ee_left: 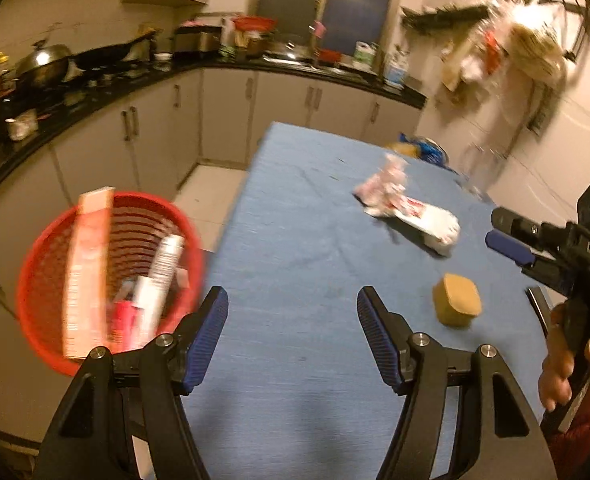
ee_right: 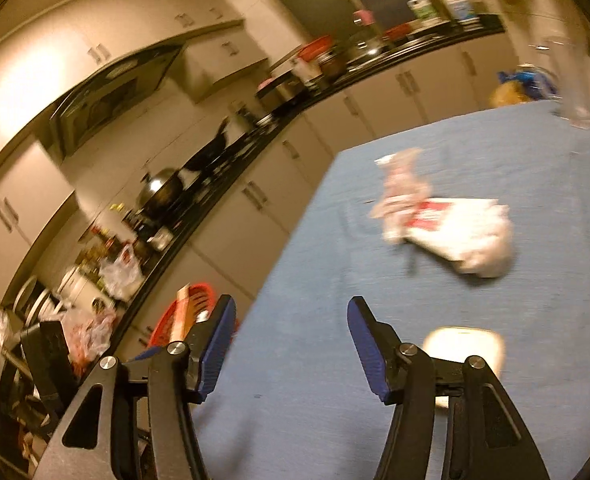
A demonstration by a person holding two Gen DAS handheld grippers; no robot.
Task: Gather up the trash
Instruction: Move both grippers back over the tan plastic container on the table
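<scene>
Trash, a crumpled wrapper [ee_right: 447, 224] lying lengthwise ahead-right of the right gripper [ee_right: 291, 344] on the bench [ee_right: 535, 360], sits nearer it than the left gripper [ee_left: 293, 336]; both gape empty.

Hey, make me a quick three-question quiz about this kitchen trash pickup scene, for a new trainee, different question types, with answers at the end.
1. True or false: the left tool is closed on a piece of trash.
2. Multiple choice: the red basket stands where? A) on the blue table B) off the table's edge, on the counter side C) on the counter
3. Fill in: the trash on the blue table nearest the right tool is a tan ____.

Key:
1. False: both tools are open and empty.
2. B; it already holds a tall carton and a tube.
3. Sponge; the crumpled white bag lies farther away.
</scene>
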